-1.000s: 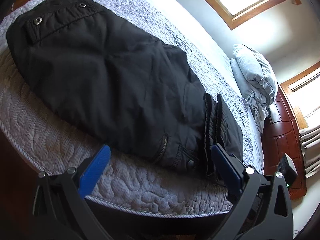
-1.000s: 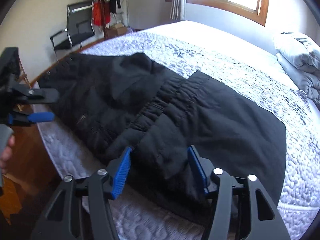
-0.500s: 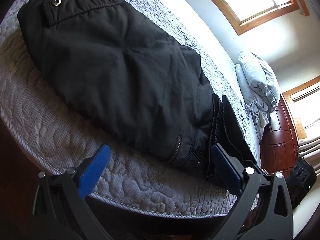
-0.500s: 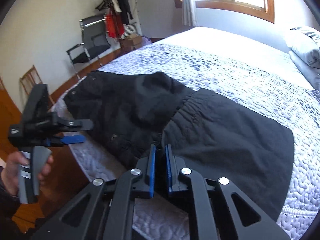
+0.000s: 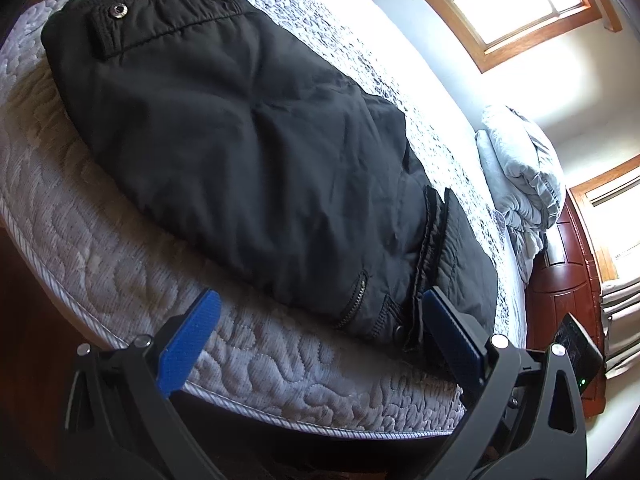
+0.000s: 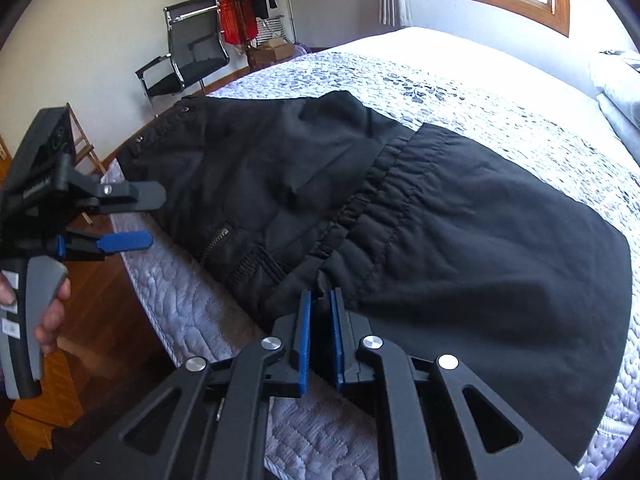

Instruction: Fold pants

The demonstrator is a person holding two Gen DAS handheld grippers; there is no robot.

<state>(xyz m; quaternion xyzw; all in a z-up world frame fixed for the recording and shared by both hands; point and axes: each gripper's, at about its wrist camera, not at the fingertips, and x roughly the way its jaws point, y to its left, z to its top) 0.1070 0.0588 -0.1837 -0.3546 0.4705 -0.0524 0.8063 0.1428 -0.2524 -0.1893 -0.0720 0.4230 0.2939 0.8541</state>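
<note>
1. Pants (image 5: pixel 248 152): I see the black pair lying flat on the bed (image 5: pixel 120 280), along its near edge, already doubled over, so an elastic hem band lies across the middle of the pile.
2. From the right wrist view, that gathered band (image 6: pixel 380 200) runs from the near edge of the bed toward the far side, with smooth black cloth on either side of it.
3. My right gripper (image 6: pixel 320 312) has its blue pads drawn nearly together at the near edge of the pants, with a small fold of the fabric at the hem band pinched between them.
4. My left gripper (image 5: pixel 320 320) has its pads spread wide apart, holding nothing. It hovers just off the near edge of the bed, facing the zip pocket (image 5: pixel 354 296) of the pants.
5. In the right wrist view I see the left gripper held off the side of the bed, beside the waistband end of the pants.
6. A folded grey blanket (image 5: pixel 524 176) sits at the far end of the bed, well apart from the pants.
</note>
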